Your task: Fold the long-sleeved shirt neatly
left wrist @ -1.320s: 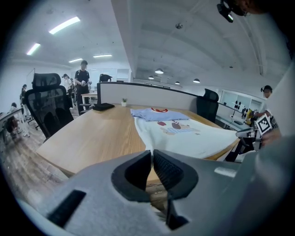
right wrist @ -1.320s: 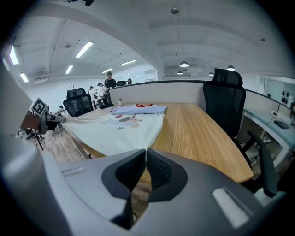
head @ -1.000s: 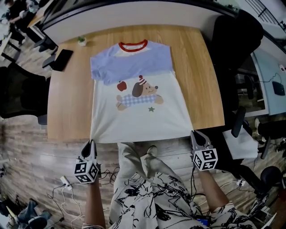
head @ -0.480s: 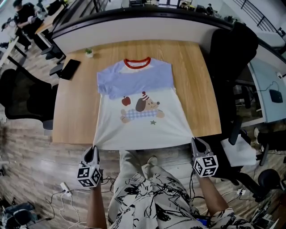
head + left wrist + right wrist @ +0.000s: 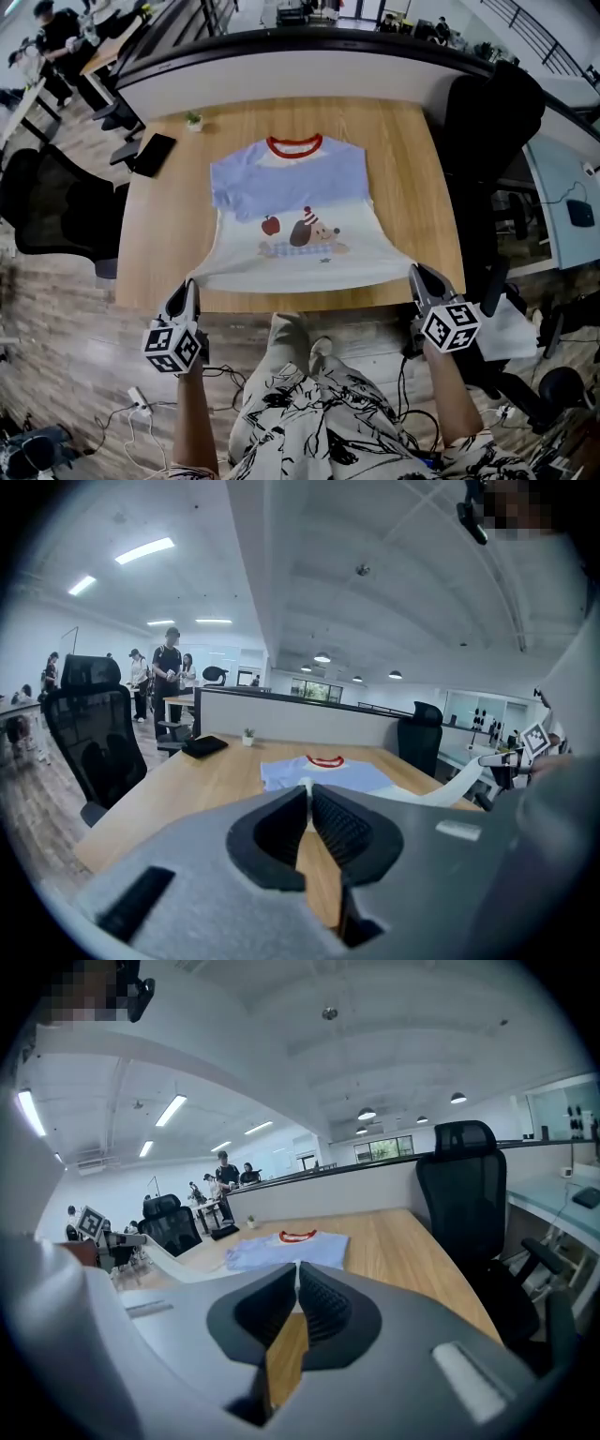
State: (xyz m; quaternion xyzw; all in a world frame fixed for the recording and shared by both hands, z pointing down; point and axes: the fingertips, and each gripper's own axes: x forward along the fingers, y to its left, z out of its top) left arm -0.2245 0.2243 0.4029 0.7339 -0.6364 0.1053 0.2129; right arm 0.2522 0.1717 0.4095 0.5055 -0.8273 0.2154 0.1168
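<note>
One shirt [image 5: 295, 211]: lies face up on the wooden table [image 5: 159, 234], with its near hem held off the wood and stretched between the two grippers.
Seen from the head view only: the shirt's whole outline, both marker cubes, and the person's patterned clothing below the table's near edge.
Seen from the left gripper view only: the hem as a cream band hanging in the air across to the other gripper, with people standing at far desks.
Seen from the right gripper view only: the same band running off to the left, and a black office chair [image 5: 464, 1204] close by the table's right side.
Long axis: runs straight away from the person, red collar at the far end, hem at the near end.
Look: cream body, light-blue cloth across shoulders and chest, a printed dog in a red-and-white hat, a red apple, a blue checked patch.
Grip of the left gripper [image 5: 190, 286]: jaws pinched together on the hem's left corner, cream cloth between the pads.
Grip of the right gripper [image 5: 419, 275]: jaws pinched together on the hem's right corner.
Far left corner: a black flat device [image 5: 153, 155] and a small potted plant [image 5: 194, 120].
</note>
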